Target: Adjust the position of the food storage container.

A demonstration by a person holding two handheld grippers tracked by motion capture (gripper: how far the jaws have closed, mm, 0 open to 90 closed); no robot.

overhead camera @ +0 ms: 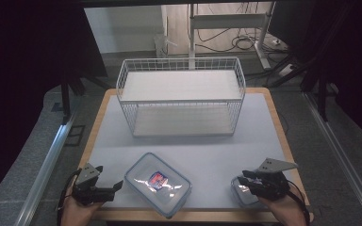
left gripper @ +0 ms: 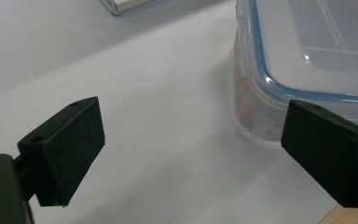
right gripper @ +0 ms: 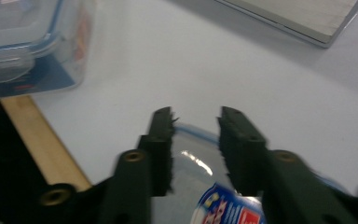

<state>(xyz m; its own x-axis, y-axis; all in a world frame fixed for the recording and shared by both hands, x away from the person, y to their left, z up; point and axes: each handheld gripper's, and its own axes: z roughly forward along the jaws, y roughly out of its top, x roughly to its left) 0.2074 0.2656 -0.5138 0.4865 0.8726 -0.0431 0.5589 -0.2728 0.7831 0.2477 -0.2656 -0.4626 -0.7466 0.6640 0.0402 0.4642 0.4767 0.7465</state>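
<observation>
While both lidded boxes sit at the near edge of the table, we judge the work barely begun. The large container [overhead camera: 157, 184], clear with a blue-sealed lid and a red-and-blue label, lies in the lower middle of the high view, turned at an angle on the white mat [overhead camera: 264, 127]. The small container [overhead camera: 242, 190] sits in the lower right of that view, partly under our right gripper [overhead camera: 248, 181].

In the right gripper view, the jaws stand a narrow gap apart just above the small container's [right gripper: 200, 186] lid, and we cannot tell whether they touch it; nothing is clamped between them. Our left gripper [overhead camera: 118, 185] waits in the lower left of the high view, just beside the large container; in the left gripper view its jaws spread wide and empty, with the box's [left gripper: 307, 51] corner near the right-hand one.

Farther out, the white wire basket [overhead camera: 181, 96] stands in the upper middle of the high view, its two shelves bare. If the boxes belong there, we reckon every step remains: gripping, lifting, carrying and placing each one.
</observation>
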